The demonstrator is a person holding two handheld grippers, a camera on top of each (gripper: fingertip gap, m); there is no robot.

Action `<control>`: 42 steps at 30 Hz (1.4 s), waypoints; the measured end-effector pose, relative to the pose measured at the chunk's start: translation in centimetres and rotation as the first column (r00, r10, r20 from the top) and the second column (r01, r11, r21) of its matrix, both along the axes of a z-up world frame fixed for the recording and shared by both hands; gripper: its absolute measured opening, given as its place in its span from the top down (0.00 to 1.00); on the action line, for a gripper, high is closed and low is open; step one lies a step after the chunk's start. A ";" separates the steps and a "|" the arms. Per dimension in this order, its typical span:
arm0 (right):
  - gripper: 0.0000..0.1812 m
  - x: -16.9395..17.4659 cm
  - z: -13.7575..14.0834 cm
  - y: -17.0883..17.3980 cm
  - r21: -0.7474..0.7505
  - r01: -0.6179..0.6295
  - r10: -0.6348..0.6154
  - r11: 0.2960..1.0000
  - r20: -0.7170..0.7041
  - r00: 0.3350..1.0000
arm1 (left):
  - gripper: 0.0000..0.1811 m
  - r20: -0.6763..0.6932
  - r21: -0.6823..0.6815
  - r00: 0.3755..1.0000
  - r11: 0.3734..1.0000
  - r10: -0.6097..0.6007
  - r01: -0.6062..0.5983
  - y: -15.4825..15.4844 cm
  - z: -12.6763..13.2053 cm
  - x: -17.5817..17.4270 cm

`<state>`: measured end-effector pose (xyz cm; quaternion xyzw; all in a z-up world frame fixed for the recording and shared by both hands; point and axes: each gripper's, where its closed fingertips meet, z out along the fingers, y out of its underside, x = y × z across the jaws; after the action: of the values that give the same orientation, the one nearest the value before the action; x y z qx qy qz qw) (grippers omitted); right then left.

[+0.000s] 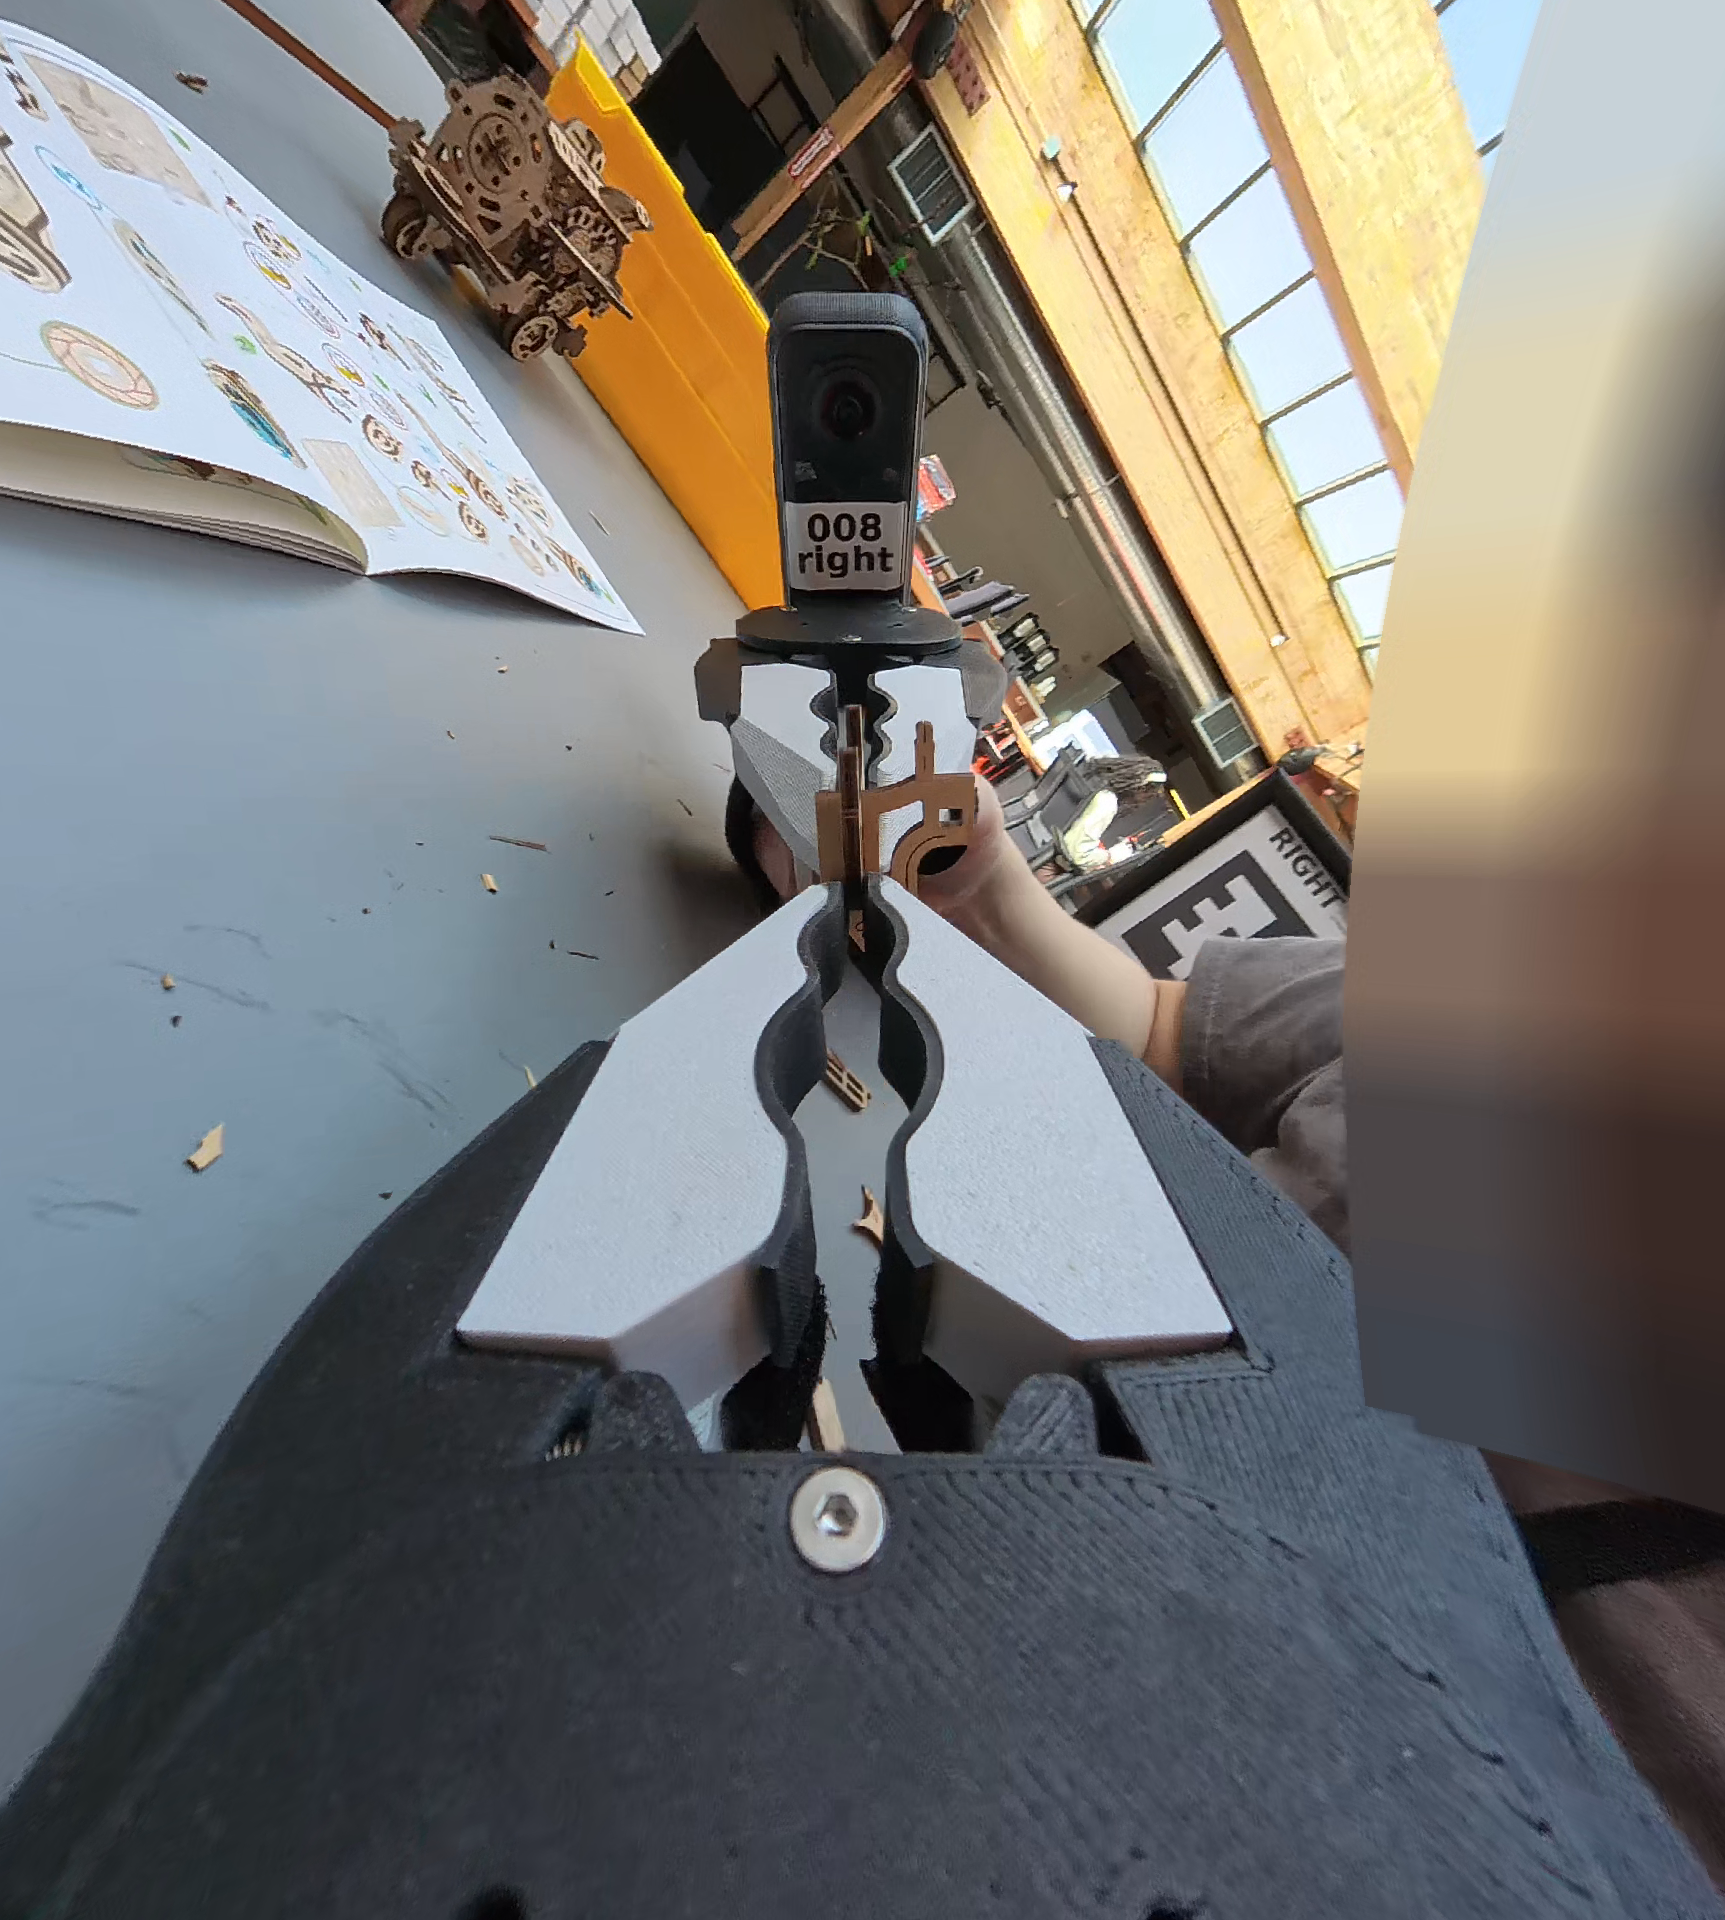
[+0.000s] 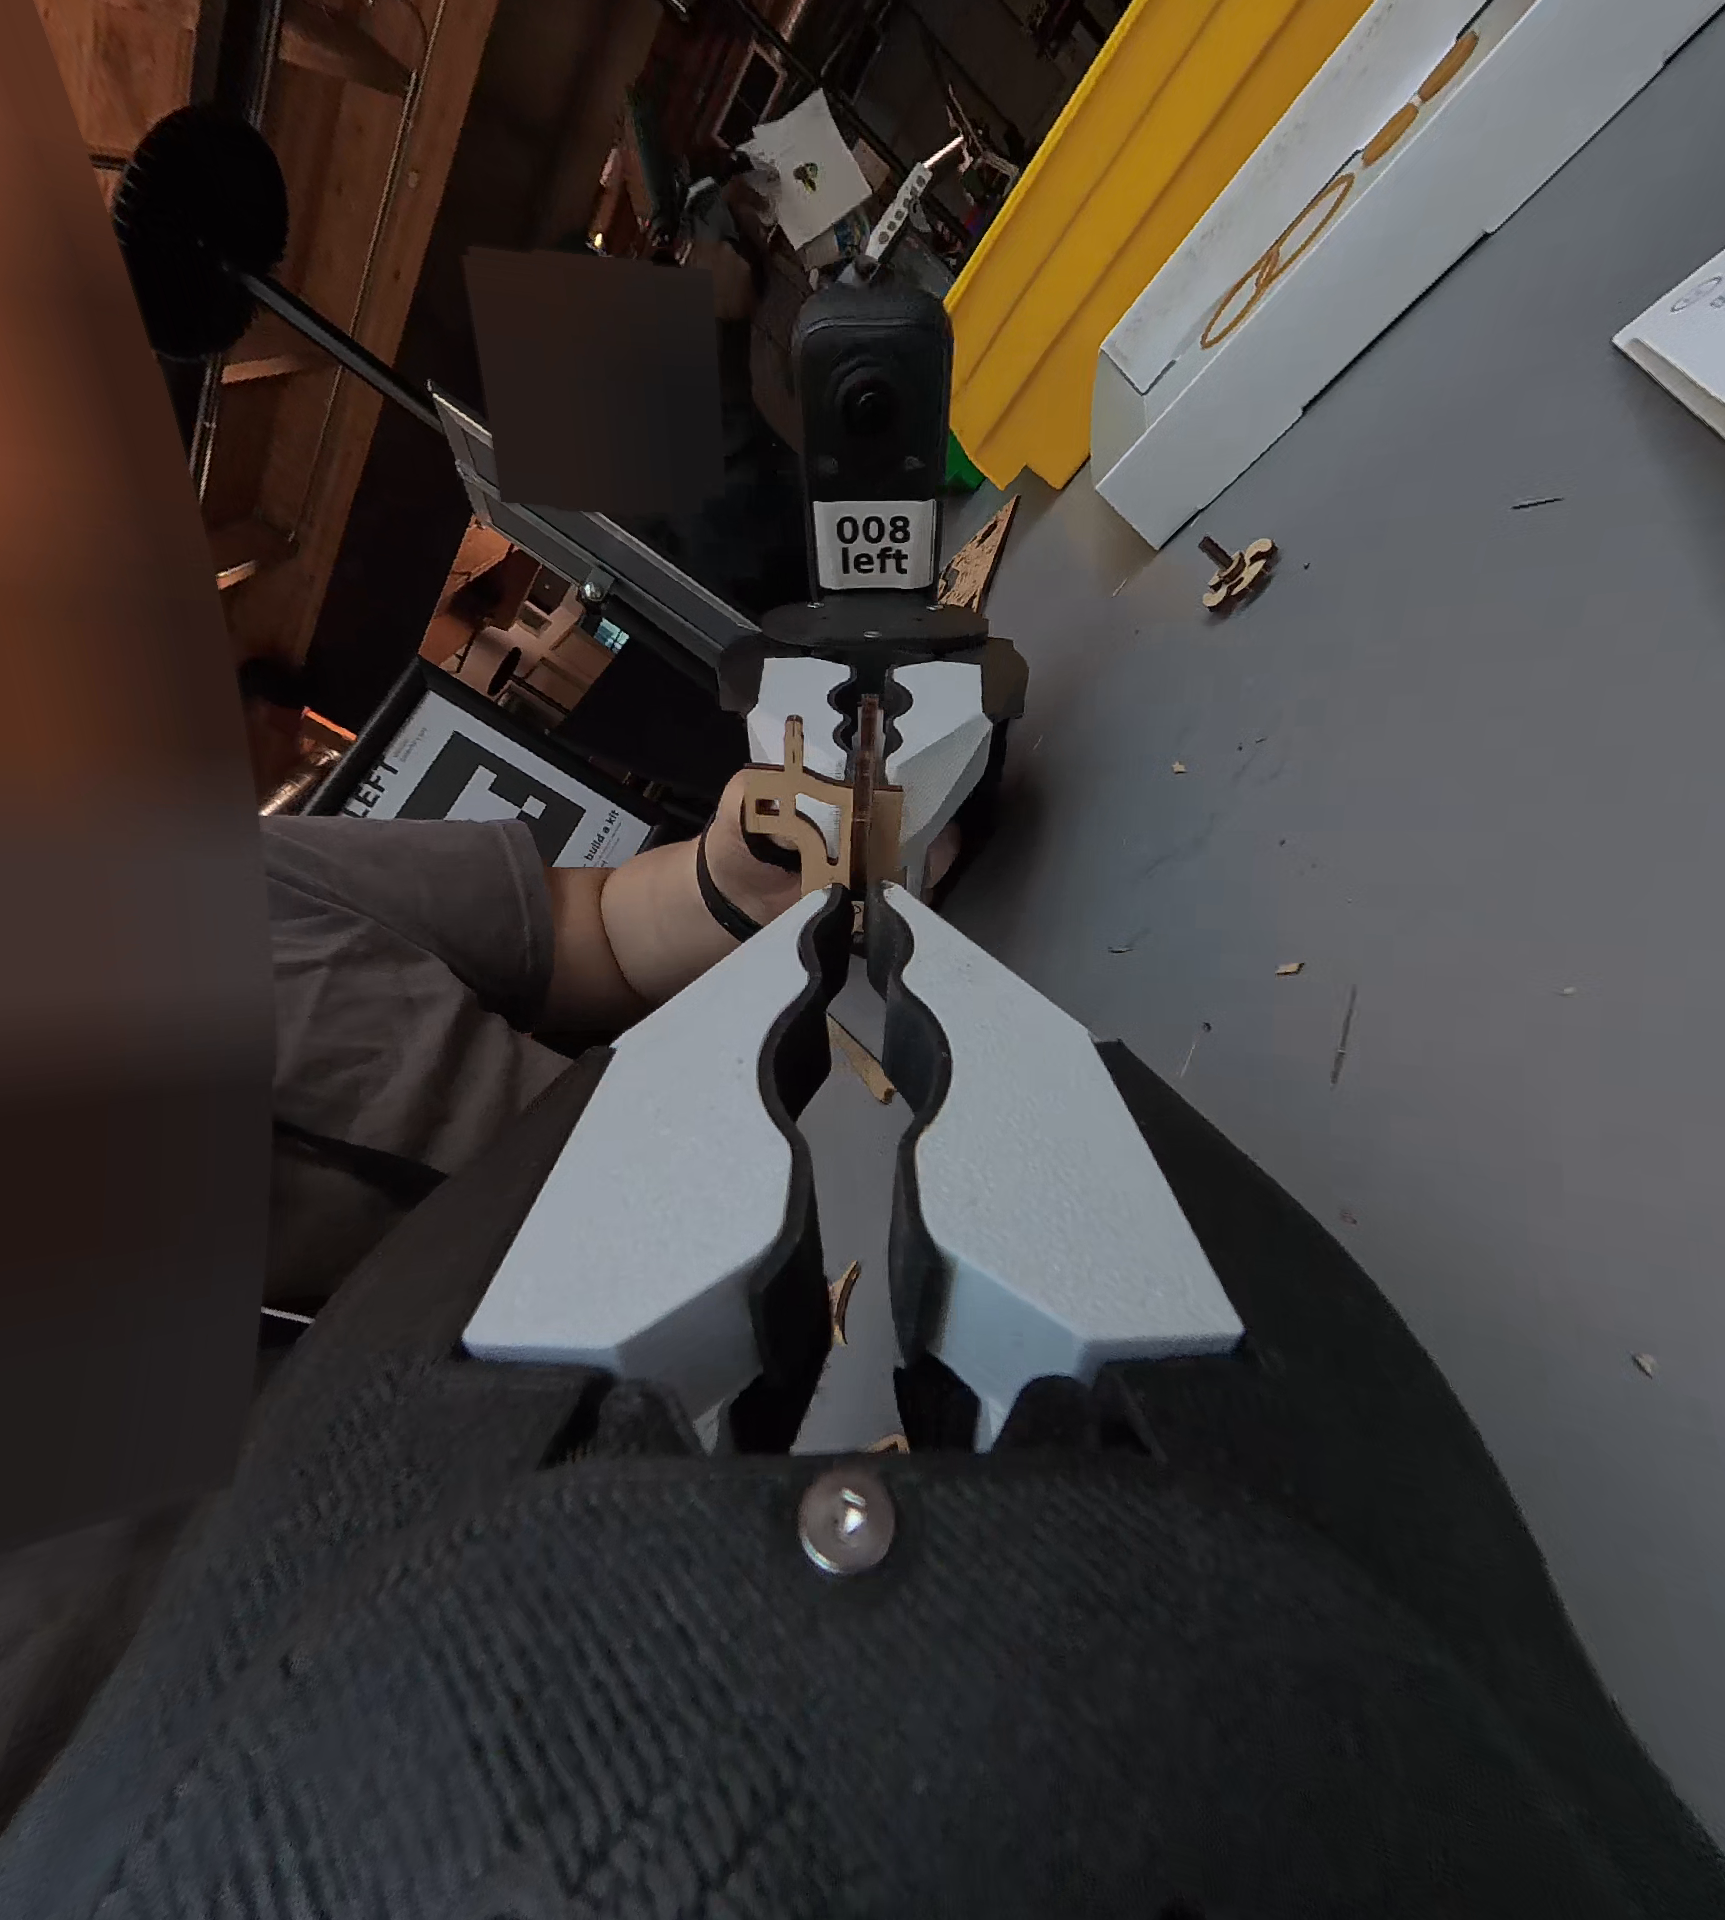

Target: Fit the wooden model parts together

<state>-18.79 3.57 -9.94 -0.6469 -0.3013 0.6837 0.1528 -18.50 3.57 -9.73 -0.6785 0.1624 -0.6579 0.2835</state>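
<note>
My two grippers face each other tip to tip above the grey table [image 1: 214,935]. My left gripper [image 1: 853,914] is shut on a thin flat wooden part [image 1: 850,821] seen edge-on. My right gripper [image 1: 853,727] pinches the far end of the same wooden stack. A curved, hooked wooden bracket [image 1: 925,821] sticks out sideways from where the parts meet. In the right wrist view my right gripper [image 2: 853,914] is shut on the edge-on wooden part [image 2: 868,810], the bracket [image 2: 790,816] juts left, and my left gripper [image 2: 863,727] is opposite. Which jaws hold the bracket is unclear.
An open instruction booklet [image 1: 214,343] and a partly built wooden model [image 1: 515,218] lie far left, by a yellow bin [image 1: 671,343]. A white box [image 2: 1357,260] and a small wooden piece [image 2: 1237,571] sit on the table. Wood chips [image 1: 205,1148] are scattered. A person's forearm [image 1: 1045,935] is close. The tips of both grippers are at nearly the same place. Both grippers' tips are roughly 35 cm from the partly built wooden model [image 1: 515,218].
</note>
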 end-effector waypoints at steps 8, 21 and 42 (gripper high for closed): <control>1.00 0.6 1.3 0.5 0.613 0.106 -0.122 0.783 -0.015 0.992 | 1.00 0.128 -0.104 0.992 0.994 0.001 0.013 0.5 0.9 -1.3; 0.97 0.2 0.8 -0.4 0.642 0.051 -0.074 0.765 0.008 0.997 | 1.00 0.096 -0.095 0.992 0.992 -0.078 0.087 -0.6 0.5 -0.3; 0.82 2.3 0.5 -6.1 0.922 -0.335 0.054 0.197 0.331 0.942 | 1.00 -0.054 -0.348 0.861 0.817 -0.507 0.459 -7.1 -2.7 2.0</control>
<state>-16.45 -2.49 -9.45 -0.4392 -0.7544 0.2824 0.3978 -16.53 -3.58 -12.39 -0.6975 0.2394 -0.6751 -0.0206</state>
